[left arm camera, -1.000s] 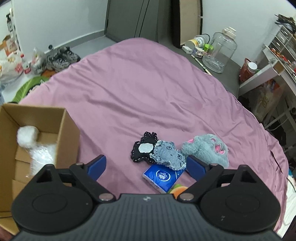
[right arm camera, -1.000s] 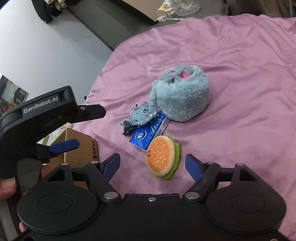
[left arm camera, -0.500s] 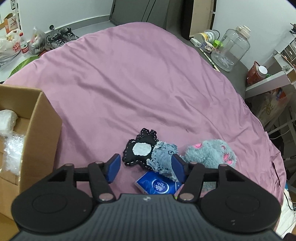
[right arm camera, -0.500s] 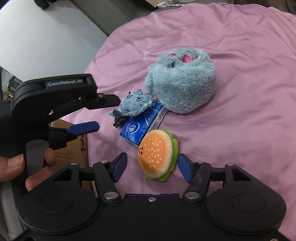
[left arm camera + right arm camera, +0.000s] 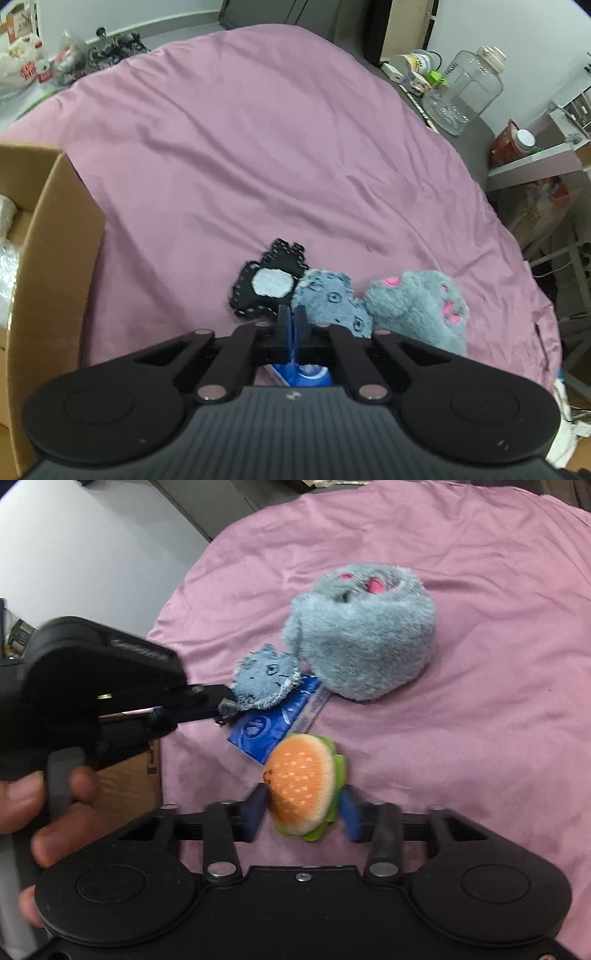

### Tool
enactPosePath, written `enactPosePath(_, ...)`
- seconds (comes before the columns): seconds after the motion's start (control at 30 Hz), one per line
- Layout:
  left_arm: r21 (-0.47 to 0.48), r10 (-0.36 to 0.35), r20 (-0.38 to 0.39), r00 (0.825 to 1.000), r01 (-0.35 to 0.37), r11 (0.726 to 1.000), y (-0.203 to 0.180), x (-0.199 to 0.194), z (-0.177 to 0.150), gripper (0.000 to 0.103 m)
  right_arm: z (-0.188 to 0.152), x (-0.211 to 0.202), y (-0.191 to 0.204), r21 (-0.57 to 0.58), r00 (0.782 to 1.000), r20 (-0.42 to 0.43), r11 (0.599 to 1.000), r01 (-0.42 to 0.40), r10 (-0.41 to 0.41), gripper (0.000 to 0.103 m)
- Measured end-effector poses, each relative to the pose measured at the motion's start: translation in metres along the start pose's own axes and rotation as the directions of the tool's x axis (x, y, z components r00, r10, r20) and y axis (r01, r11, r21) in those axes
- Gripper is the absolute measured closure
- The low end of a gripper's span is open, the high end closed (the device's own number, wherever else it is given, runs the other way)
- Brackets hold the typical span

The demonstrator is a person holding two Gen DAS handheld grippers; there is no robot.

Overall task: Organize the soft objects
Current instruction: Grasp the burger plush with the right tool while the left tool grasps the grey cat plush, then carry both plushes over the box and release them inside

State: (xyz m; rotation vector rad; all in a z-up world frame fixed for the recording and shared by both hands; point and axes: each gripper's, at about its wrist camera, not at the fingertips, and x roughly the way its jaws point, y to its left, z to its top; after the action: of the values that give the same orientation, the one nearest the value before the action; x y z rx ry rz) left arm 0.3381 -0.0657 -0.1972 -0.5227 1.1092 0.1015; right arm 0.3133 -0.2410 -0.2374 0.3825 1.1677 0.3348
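Note:
On the purple bed sheet (image 5: 258, 147) lie a black stitched soft toy (image 5: 267, 282), a blue denim soft toy (image 5: 328, 302), a fluffy grey plush (image 5: 417, 306) and a blue tissue pack (image 5: 273, 723). My left gripper (image 5: 293, 325) is shut on the lower edge of the denim toy (image 5: 264, 677); it also shows in the right wrist view (image 5: 218, 705). My right gripper (image 5: 303, 808) is shut on the plush hamburger (image 5: 304, 779), its blue pads pressing both sides. The grey plush (image 5: 360, 635) lies beyond.
An open cardboard box (image 5: 48, 236) with white packing stands at the left of the bed. A clear water jug (image 5: 463, 90), shelves (image 5: 532, 162) and clutter stand past the bed's right edge. Shoes and bags (image 5: 110, 40) lie on the floor at the far left.
Both grippers have closed: the left onto the denim toy's edge, the right onto the hamburger. Both moved forward and lower toward the pile.

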Motion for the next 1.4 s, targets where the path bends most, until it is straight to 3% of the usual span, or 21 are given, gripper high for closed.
enactPosePath(0.3, 0.044, -0.030, 0.084, 0.996, 0.026, 0.999, 0.001, -0.036, -0.003, 0.103, -0.002, -0.012, 0.001, -0.009, 0.999, 0.051, 1.000, 0.008, -0.007, 0.080)
enactPosePath(0.63, 0.070, -0.048, 0.148, 0.988, 0.038, 0.997, 0.015, -0.082, -0.004, 0.103, -0.010, -0.040, 0.010, -0.028, 0.994, 0.111, 1.000, -0.003, 0.006, 0.080)
enactPosePath(1.03, 0.098, -0.040, 0.192, 0.981, 0.022, 0.995, 0.047, -0.128, -0.009, 0.103, -0.020, -0.056, 0.037, -0.063, 0.988, 0.153, 0.997, 0.041, -0.031, 0.080)
enactPosePath(1.4, 0.097, -0.025, 0.222, 0.975, 0.004, 0.995, 0.092, -0.170, -0.009, 0.103, -0.026, -0.069, 0.075, -0.104, 0.981, 0.193, 0.995, -0.011, 0.031, 0.080)
